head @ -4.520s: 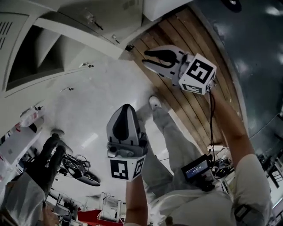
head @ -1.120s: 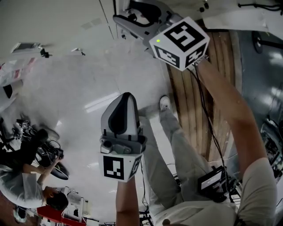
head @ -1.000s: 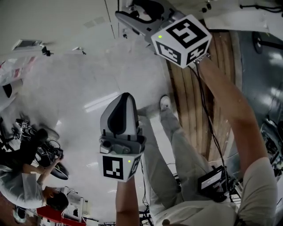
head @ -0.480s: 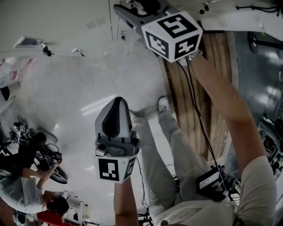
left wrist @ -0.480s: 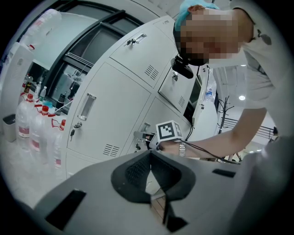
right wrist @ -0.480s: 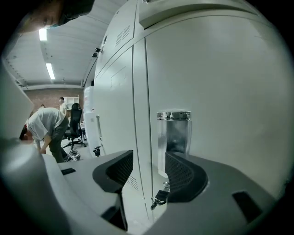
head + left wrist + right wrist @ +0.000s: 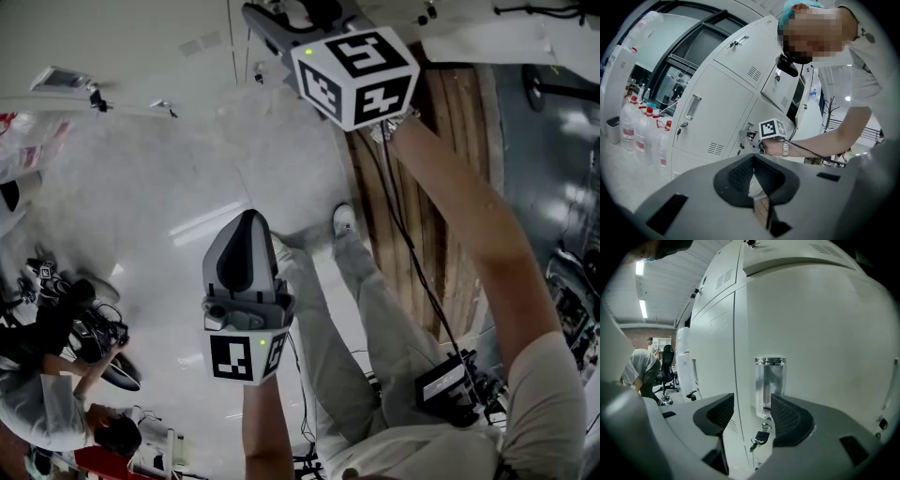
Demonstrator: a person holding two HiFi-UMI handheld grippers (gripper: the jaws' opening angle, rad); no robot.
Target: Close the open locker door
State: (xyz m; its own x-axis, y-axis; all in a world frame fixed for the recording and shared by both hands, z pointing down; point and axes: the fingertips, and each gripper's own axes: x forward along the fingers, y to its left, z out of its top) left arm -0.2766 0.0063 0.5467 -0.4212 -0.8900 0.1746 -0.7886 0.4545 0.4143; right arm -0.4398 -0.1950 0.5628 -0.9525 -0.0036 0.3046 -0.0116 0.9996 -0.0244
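The white locker door (image 7: 825,333) fills the right gripper view and sits about flush with the neighbouring door. It has a chrome recessed handle (image 7: 769,378) and a key (image 7: 760,438) hanging in the lock below. My right gripper (image 7: 752,411) is open close in front of that handle. Its jaws have just been opening, and nothing is gripped. In the head view the right gripper (image 7: 295,11) reaches the lockers at the top edge. My left gripper (image 7: 246,225) hangs mid-frame over the floor, away from the lockers. The left gripper (image 7: 753,159) is shut on nothing.
Several red-capped water bottles (image 7: 633,126) stand beside the lockers. A crouching person (image 7: 56,412) with camera gear is at lower left. Another person (image 7: 644,371) bends near an office chair (image 7: 668,366). A wooden floor strip (image 7: 441,187) runs along the right side.
The right gripper's marker cube has shifted left and turned at the lockers. The left gripper has drifted left and slightly down. Several seconds ago a locker stood open and the right gripper was away from it.
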